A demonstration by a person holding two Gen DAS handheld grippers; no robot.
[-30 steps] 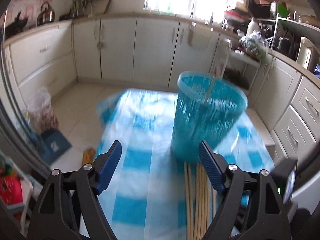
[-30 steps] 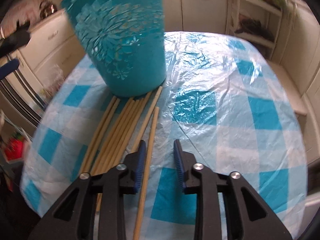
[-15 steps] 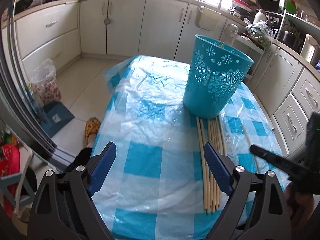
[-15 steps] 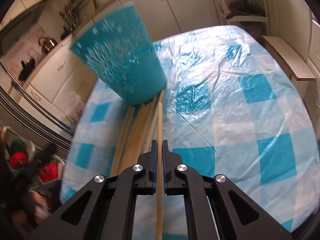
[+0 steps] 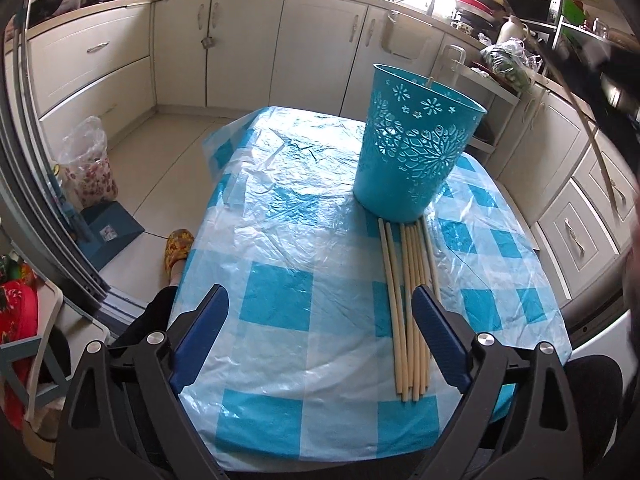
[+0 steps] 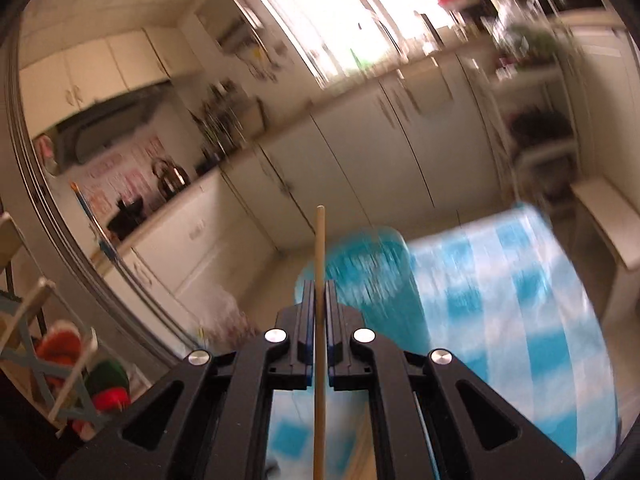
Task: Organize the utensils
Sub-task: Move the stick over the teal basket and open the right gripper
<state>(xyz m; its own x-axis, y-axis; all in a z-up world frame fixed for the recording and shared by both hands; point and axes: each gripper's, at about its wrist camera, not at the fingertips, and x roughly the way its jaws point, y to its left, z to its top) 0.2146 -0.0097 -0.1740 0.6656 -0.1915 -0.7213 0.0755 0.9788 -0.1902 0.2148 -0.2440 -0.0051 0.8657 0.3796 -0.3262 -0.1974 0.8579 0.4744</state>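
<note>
A teal cut-out basket (image 5: pixel 416 160) stands upright on the blue-checked table (image 5: pixel 280 300), with one stick tip (image 5: pixel 430 80) showing above its rim. Several long wooden sticks (image 5: pixel 408 300) lie in a bundle just in front of it. My left gripper (image 5: pixel 320 296) hovers low over the table's near edge, jaws opening wide, nothing between them, right finger beside the bundle. My right gripper (image 6: pixel 319 292) is shut on a single wooden stick (image 6: pixel 320 248), raised above the blurred basket (image 6: pixel 372 280). From the left wrist it appears as a dark blur (image 5: pixel 612 76) with the stick (image 5: pixel 596 152) slanting down.
White kitchen cabinets (image 5: pixel 240 48) run along the back and right. On the floor at left are a plastic bag (image 5: pixel 88 168), a blue dustpan (image 5: pixel 108 236) and a person's slippered foot (image 5: pixel 178 246). A wooden stool (image 6: pixel 612 228) stands right of the table.
My right gripper shut on one stick from the bundle and lifted it high off the table, tilting up. My left gripper drew back from the basket toward the near edge and spread wider.
</note>
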